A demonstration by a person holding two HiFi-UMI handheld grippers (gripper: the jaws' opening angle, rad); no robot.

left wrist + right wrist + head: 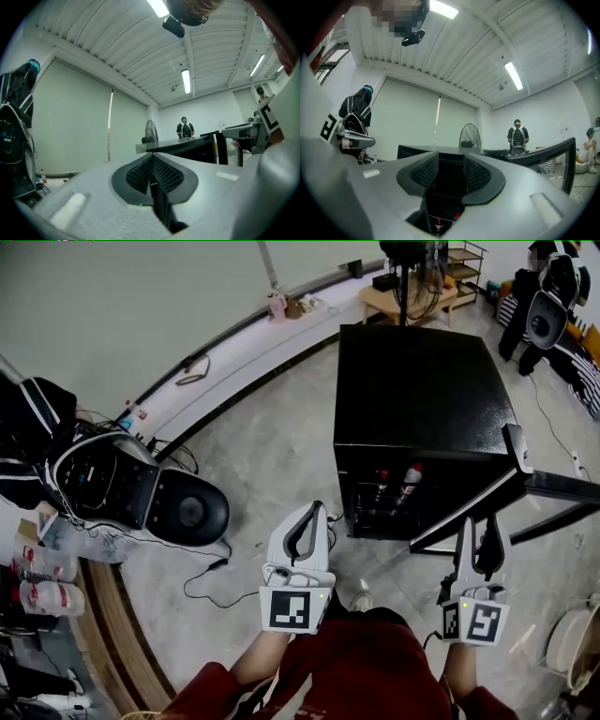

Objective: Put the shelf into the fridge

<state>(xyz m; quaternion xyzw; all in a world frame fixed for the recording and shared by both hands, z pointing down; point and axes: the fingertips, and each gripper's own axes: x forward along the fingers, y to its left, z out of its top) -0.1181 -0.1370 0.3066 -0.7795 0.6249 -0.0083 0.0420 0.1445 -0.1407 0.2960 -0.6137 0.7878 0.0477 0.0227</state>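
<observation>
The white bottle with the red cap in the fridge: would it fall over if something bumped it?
Probably yes: the white bottle looks tall, narrow and already leaning inside the fridge, so a nudge could topple it. Its round shape suggests it might roll afterwards. How full or heavy it is cannot be told.

Fridge (422,390): black sheet metal, semi-gloss top w/ faint speckle; floor (272,456): grey polished stone or concrete, mottled, slight sheen; left gripper (305,514) & right gripper (484,523): smooth white matt plastic shells; pads (138,173): dark, rubber-like, cross-hatched, rough; marker cubes (291,608): matt black-and-white print; sleeves (375,662): red cloth, soft, matt; curved strip (108,615) at floor's left edge: wood-look grain, light sheen; ceiling (131,47): ribbed white panels, satin.
</observation>
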